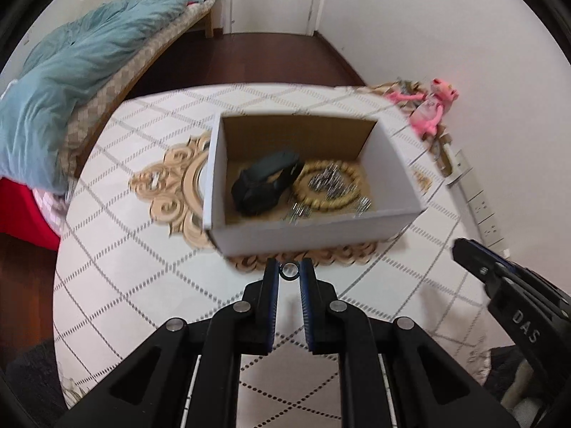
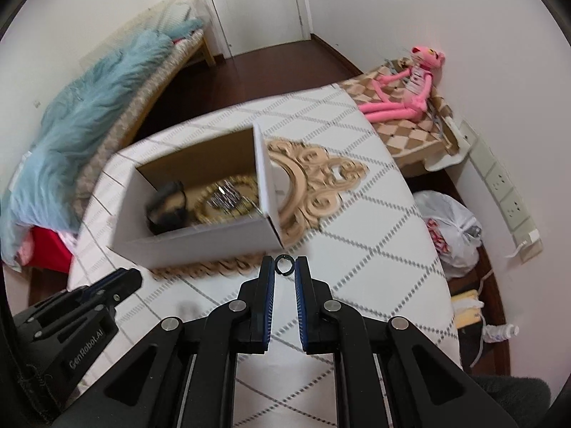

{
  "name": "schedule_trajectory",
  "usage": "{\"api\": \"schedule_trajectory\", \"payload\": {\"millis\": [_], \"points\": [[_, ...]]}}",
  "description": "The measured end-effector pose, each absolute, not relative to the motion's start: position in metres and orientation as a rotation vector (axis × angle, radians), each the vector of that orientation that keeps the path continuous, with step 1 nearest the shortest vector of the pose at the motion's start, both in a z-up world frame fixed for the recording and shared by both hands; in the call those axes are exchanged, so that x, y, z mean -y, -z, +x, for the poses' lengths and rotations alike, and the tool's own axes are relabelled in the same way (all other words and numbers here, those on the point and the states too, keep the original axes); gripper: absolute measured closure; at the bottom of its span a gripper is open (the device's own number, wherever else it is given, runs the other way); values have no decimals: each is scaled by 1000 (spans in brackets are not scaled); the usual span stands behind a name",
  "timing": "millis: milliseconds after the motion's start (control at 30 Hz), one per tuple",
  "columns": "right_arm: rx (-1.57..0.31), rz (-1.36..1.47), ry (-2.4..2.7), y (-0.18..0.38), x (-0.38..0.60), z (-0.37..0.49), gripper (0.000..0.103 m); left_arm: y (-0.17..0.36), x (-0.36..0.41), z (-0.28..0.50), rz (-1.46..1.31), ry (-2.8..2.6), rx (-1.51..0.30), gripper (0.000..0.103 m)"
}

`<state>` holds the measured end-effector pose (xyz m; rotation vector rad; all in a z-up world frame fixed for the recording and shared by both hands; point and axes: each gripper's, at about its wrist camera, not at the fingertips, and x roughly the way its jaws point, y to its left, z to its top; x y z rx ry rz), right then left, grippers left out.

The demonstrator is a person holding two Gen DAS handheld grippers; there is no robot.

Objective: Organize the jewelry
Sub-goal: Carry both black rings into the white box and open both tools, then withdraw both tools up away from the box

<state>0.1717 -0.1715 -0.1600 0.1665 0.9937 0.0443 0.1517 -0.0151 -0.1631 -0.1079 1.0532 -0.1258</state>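
A white cardboard box stands open on the quilted table, on a gold ornate mirror frame. Inside lie a black pouch, a beaded gold bracelet and silvery chain pieces. My left gripper is shut on a small dark ring, just in front of the box's near wall. My right gripper is shut on another small dark ring, near the box's right front corner. Each gripper shows at the edge of the other's view.
A pink plush toy sits on a checked stand at the far right by the wall. A bed with a teal blanket runs along the left. A plastic bag and wall sockets lie right of the table.
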Motion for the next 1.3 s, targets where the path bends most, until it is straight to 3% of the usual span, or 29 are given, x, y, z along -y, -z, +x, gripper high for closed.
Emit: {"api": "schedule_trajectory", "payload": {"millis": [267,733,767,833,900,1067,1133,1233,1300], "points": [[-1045,260,-184,138,169,244,91,137,5,219,-176,233,-1107,94],[-1292,243,-256,173,137,350,90,148,-15,310,-171,182,-1270,91],[-1297,242,-255,174,137,351,90,149,-17,311,-166,170,-1276,88],[-1301,243,-247,174,139,352,84,147,-21,310,-160,150,-1271,74],[-1294,238,-240,172,140,350,72,144,-26,308,-156,125,-1257,32],[-1267,224,-215,159,145,342,66,139,-38,295,-154,75,-1234,29],[-1246,200,-192,152,148,336,59,138,-41,289,-146,55,-1231,29],[-1225,138,-153,144,148,325,44,137,-44,276,-130,13,-1222,8],[-1196,69,-113,137,146,314,22,134,-43,265,-108,-14,-1198,6]]}}
